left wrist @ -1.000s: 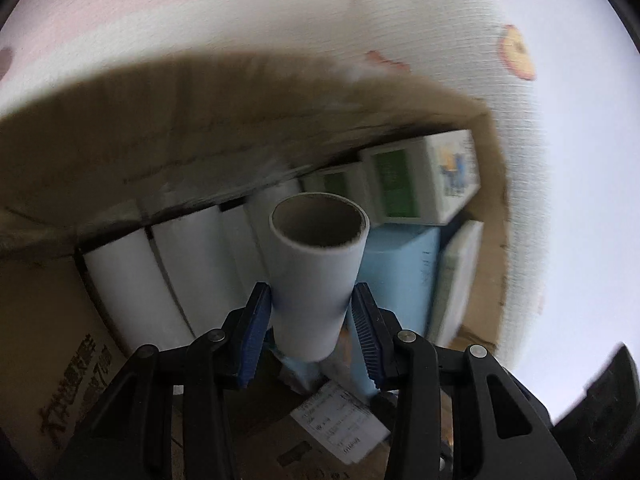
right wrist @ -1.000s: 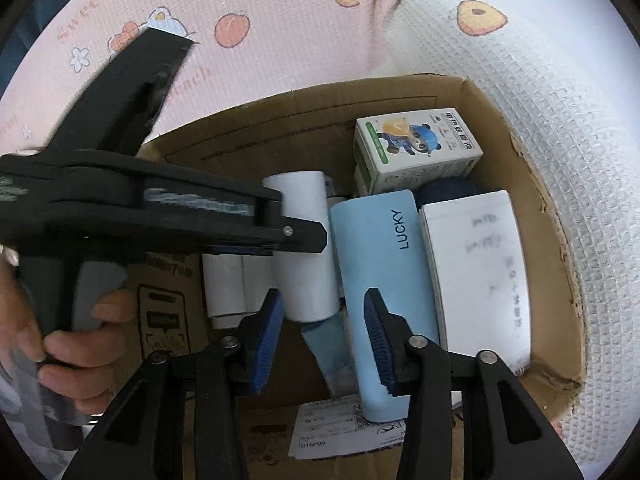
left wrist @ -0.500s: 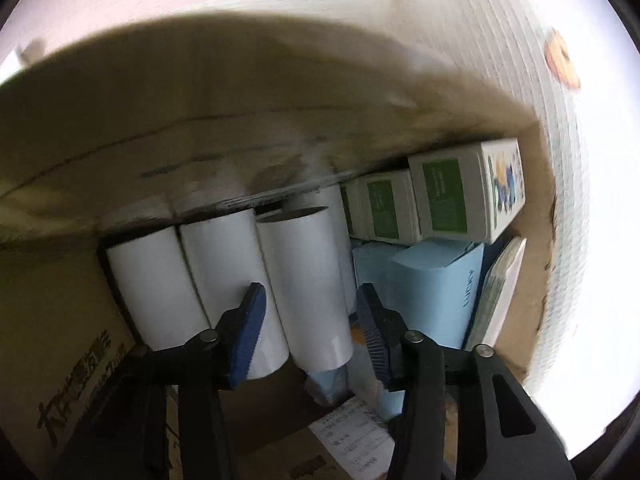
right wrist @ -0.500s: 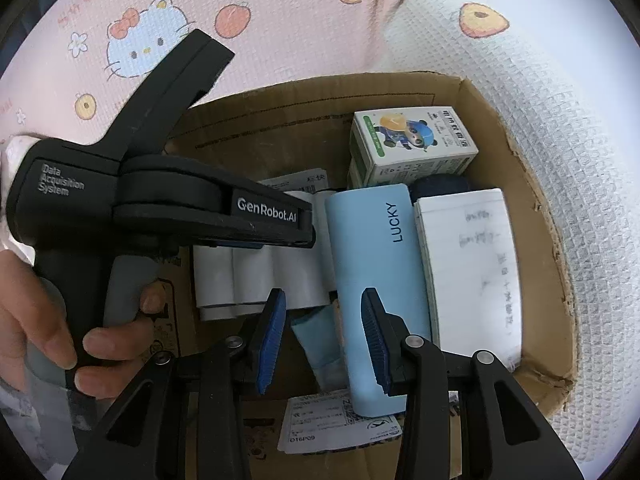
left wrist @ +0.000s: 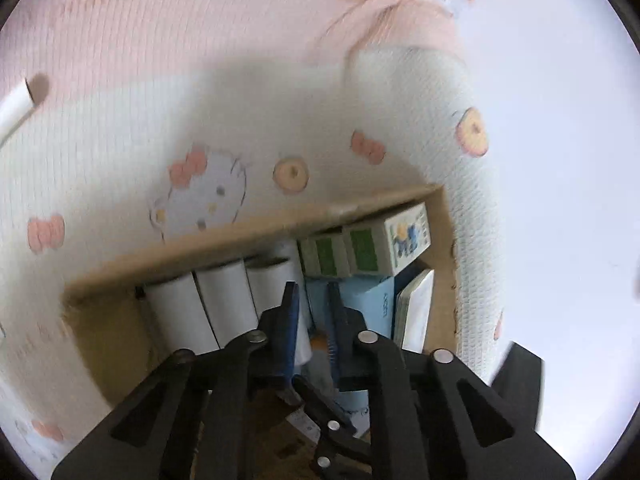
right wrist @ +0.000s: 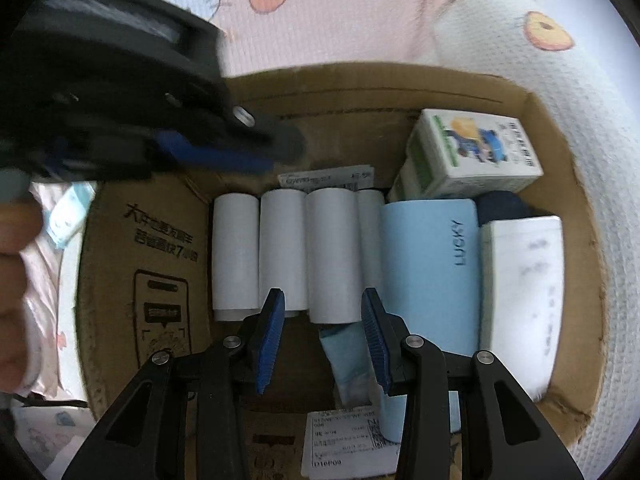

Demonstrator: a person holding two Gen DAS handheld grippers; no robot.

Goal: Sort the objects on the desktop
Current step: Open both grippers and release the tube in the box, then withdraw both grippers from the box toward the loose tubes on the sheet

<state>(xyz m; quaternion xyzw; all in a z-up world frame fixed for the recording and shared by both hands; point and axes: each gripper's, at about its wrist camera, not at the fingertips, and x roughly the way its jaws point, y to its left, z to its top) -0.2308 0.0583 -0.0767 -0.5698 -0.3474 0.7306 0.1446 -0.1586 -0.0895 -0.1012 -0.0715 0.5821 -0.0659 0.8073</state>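
An open cardboard box [right wrist: 360, 76] [left wrist: 240, 240] holds a row of white paper rolls [right wrist: 280, 248] [left wrist: 224, 304]. Beside them lie a light blue "LUCKY" box [right wrist: 432, 264], a green-and-white carton [right wrist: 476, 152] and a white box [right wrist: 520, 280]. My left gripper [left wrist: 310, 292] hangs above the box's left part. Its jaws are closing, almost together, with nothing between them. The right wrist view shows it blurred at the upper left [right wrist: 240, 158]. My right gripper [right wrist: 323, 300] stands open over the near ends of the rolls, holding nothing.
The box rests on a pink and white cartoon-print cloth [left wrist: 200, 120]. Another white tube [left wrist: 16, 104] lies on the cloth at the far left. A person's hand [right wrist: 12, 248] holds the left gripper. Printed labels [right wrist: 344, 444] lie on the box floor near the front.
The left gripper let go of the white roll, which now lies in the row in the box. It then rose, drew back, and its jaws narrowed. The right gripper sank slightly toward the rolls.
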